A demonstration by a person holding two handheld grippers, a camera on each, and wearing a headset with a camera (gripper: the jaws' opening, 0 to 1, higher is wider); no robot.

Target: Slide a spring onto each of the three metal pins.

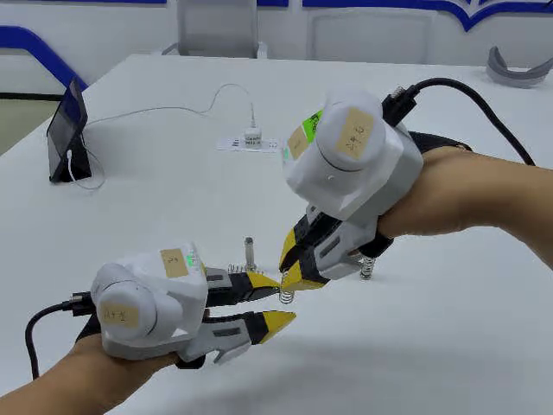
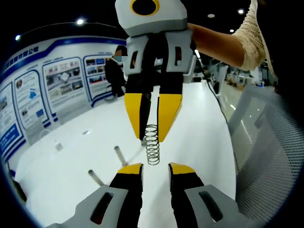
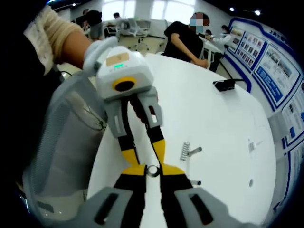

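1. The right gripper (image 1: 289,277) is clamped on a spring (image 2: 152,145). The upper coils are pinched between its yellow tips, and the remaining coils hang free below them.
2. In the right gripper view, the same spring is seen end-on as a small ring squeezed between that gripper's own tips.
3. The left gripper (image 1: 270,301) is held open, with a clear gap between its jaws and nothing gripped. Its tips are pointed at the hanging spring and lie just beside its lower coils; whether they touch it cannot be told.
4. An upright pin (image 1: 249,252) is seen bare on the white table (image 1: 173,199), just behind the left gripper's jaws. A second spring (image 1: 233,270) is partly hidden just beside its base.
5. A third spring (image 1: 367,266) stands upright on the table below the right gripper; whether a pin is inside it cannot be told.
6. In the left gripper view, a nearer pin (image 2: 95,176) and a farther pin (image 2: 118,154) are seen bare, to the left of the held spring.
7. A tablet (image 1: 67,130) is propped on a stand at the far left of the table.
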